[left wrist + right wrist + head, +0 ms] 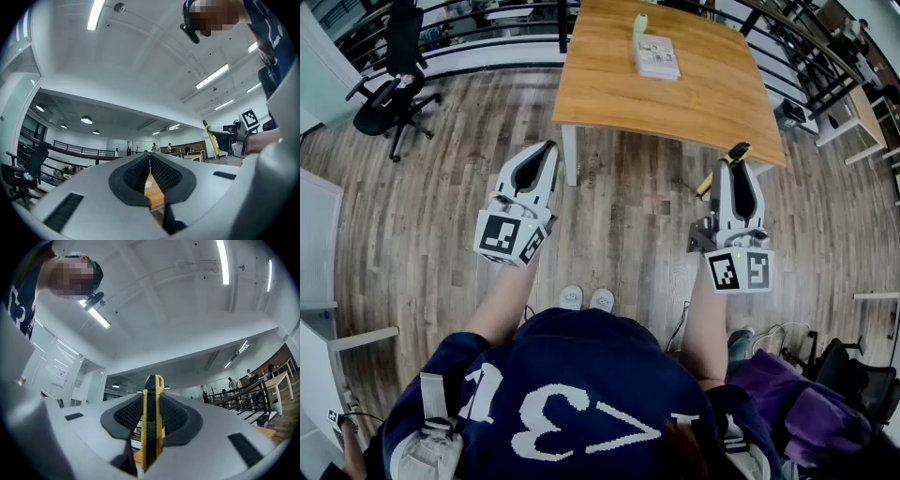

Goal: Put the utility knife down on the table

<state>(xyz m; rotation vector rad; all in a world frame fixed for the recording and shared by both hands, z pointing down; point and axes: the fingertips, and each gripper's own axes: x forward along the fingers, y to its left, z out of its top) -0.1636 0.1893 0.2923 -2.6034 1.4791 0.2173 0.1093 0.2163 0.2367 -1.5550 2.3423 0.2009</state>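
Observation:
A yellow and black utility knife stands between the pads of my right gripper, which is shut on it. In the head view the knife sticks out past the right gripper, held above the floor just short of the wooden table's near right corner. The left gripper view also catches the knife off to the right. My left gripper hangs near the table's left leg, shut, with nothing between its fingers. Both grippers tilt slightly upward.
On the table's far side lie a white booklet and a small pale green thing. A black office chair stands at the left and a railing runs behind. A purple cloth covers a chair at the lower right.

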